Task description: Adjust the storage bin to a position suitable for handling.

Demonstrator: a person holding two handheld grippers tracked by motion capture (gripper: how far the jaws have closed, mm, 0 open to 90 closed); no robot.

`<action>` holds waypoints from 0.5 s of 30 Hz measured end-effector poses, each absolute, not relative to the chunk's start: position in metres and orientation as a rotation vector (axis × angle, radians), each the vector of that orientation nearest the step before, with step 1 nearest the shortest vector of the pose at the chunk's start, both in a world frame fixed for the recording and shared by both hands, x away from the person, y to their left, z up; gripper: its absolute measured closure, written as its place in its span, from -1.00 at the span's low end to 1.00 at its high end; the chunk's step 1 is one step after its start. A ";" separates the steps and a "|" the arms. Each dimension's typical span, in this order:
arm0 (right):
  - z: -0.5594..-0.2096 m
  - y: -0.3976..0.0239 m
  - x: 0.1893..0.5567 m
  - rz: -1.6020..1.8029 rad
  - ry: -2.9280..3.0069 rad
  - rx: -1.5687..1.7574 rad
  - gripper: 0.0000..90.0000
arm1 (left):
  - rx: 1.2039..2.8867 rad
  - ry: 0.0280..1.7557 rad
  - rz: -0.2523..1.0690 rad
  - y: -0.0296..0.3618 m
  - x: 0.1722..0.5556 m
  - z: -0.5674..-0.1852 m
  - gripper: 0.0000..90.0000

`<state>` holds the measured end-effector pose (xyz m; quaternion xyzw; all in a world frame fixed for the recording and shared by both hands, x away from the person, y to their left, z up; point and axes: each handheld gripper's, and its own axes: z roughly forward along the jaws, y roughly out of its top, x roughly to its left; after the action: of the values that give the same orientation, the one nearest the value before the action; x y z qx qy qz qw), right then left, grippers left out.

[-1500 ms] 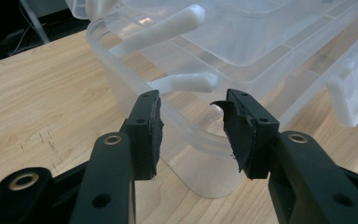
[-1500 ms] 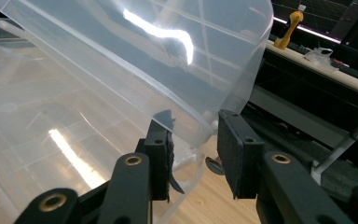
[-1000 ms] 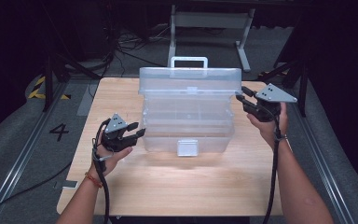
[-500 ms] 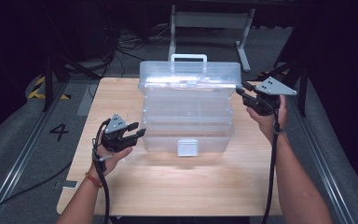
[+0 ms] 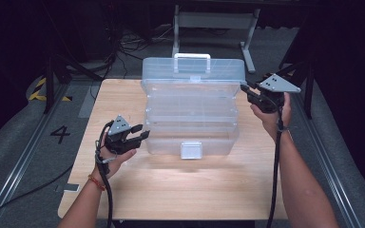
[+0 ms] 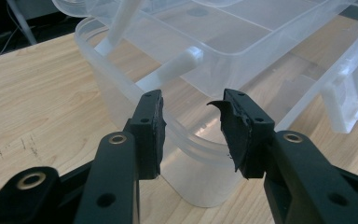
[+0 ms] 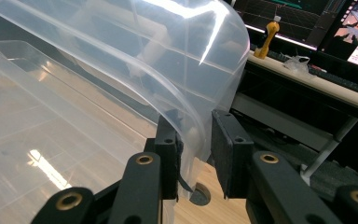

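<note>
We clamp our right gripper [image 7: 193,154] on the lid [image 7: 158,60] of the clear box [image 5: 190,114], jaws just closing; left gripper [image 6: 191,135] rests parted at its rim.

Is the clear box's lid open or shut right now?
Open: the lid stands raised behind the trays, its corner in the right gripper.

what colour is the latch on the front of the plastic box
White, on the clear box; the latch shows best in the high view.
</note>
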<state>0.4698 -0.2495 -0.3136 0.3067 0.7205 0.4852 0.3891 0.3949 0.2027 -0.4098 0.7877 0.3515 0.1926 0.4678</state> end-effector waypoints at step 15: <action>-0.312 -0.248 0.488 1.240 1.832 0.817 0.66 | 1.927 0.862 0.468 0.203 0.396 -0.411 0.32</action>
<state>0.4879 -0.2480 -0.3123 0.3203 0.7180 0.4859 0.3818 0.3957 0.2027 -0.4106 0.7865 0.3518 0.1910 0.4702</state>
